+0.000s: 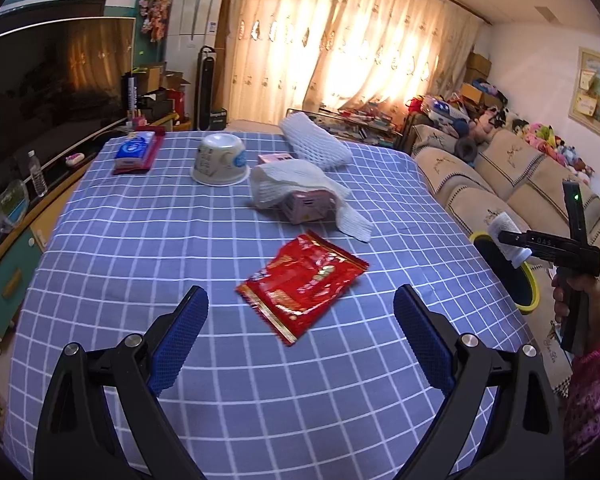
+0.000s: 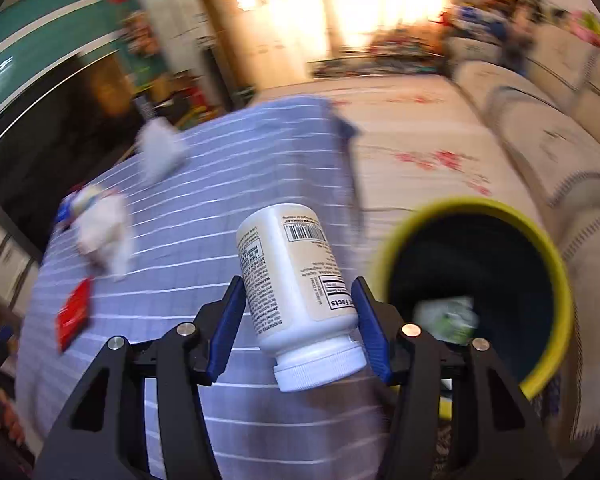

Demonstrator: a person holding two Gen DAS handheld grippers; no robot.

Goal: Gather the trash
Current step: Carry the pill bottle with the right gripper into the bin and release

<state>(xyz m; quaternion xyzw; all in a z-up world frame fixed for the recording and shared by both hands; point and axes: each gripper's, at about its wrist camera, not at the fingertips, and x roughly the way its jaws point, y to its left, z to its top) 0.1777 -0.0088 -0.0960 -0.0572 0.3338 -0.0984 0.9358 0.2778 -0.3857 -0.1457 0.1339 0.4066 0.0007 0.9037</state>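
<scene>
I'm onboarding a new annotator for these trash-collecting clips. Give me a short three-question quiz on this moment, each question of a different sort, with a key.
1. True or false: the right gripper holds the white bottle between its fingers.
2. Multiple choice: what lies nearest in front of the open left gripper? A) the upturned white bowl B) the red packet C) the blue tissue pack
3. Fill in: the bin beside the table has a ____ rim.

Key: 1 true; 2 B; 3 yellow
</scene>
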